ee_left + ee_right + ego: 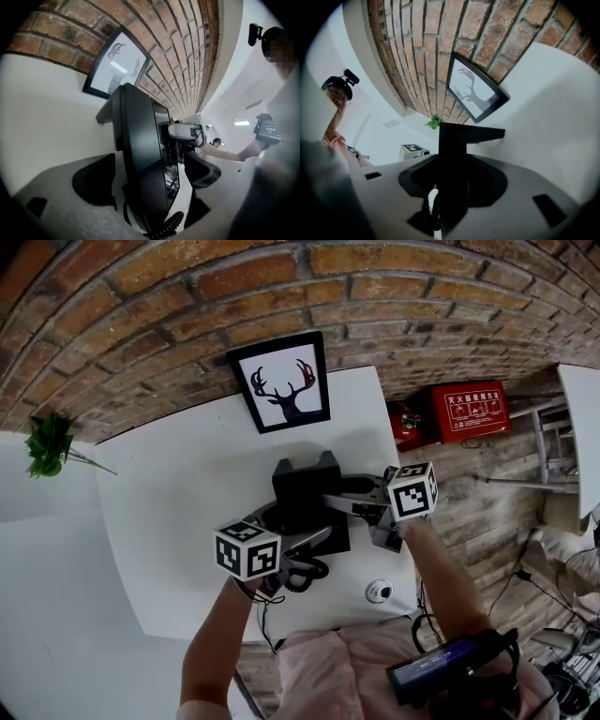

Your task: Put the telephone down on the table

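The white table (178, 484) spreads under both grippers, and the brick wall (187, 296) rises beyond them. A framed deer picture (281, 381) leans on the wall, ahead of the jaws. The black telephone (302, 488) is between the two grippers, at the table surface; I cannot tell if it rests fully. The right gripper (450, 183) is clamped on its thin edge. The left gripper (150, 178) has its jaws apart around the telephone, with a bright gap beside one jaw. The coiled cord (168, 225) hangs just under the left jaws.

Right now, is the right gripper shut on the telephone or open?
Shut on it. In the right gripper view, the right gripper has both jaws pressed against the black telephone standing between them.
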A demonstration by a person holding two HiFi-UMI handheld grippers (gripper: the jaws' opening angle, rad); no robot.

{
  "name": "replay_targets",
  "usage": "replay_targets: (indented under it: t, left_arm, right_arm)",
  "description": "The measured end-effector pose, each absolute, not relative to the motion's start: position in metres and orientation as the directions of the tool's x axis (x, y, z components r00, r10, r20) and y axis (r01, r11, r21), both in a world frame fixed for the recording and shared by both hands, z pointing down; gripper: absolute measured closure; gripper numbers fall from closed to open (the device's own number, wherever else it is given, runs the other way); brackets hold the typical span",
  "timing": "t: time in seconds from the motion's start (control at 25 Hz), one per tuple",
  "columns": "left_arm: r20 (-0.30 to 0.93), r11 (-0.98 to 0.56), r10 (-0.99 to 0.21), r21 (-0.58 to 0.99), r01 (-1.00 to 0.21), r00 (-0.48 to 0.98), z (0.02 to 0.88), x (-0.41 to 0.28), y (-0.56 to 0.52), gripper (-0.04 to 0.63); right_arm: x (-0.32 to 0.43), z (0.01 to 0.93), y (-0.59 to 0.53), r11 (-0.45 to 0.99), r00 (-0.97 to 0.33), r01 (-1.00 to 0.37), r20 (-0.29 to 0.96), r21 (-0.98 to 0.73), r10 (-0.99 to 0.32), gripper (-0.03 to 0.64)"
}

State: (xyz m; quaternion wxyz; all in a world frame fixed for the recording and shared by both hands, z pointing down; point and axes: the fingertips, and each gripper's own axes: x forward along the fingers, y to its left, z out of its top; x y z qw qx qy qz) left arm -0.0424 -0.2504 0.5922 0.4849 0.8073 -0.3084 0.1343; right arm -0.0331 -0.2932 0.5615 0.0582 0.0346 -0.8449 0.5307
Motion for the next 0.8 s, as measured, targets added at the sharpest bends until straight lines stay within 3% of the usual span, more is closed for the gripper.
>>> replay_targets:
  t: [0.32,0.52,0.8]
  left_arm:
    - [0.504,-0.32,-0.427,0.692,-0.647,0.751,0.578,-0.059,-0.239,0.127]
    - [0.504,-0.313,-0.488,0.661,-0.682,0.713,0.558,-0.076,-0.229,0.127]
    - [0.421,-0.322,-0.67,0.578,-0.75,0.612,0.483,-0.111,-0.222,0.13]
  right_arm:
    - [-0.038,0.563,-0.294,0.432,-0.987,-0.117,0.152,-0.894,0.048,0.436]
    - [-0.029,0.566,-0.297,0.503,-0.968,-0.217,0.253,-0.836,0.002,0.325]
    - [0.001,0.541,-0.299,0.538,-0.945,-0.326,0.29,-0.777,-0.153,0.295]
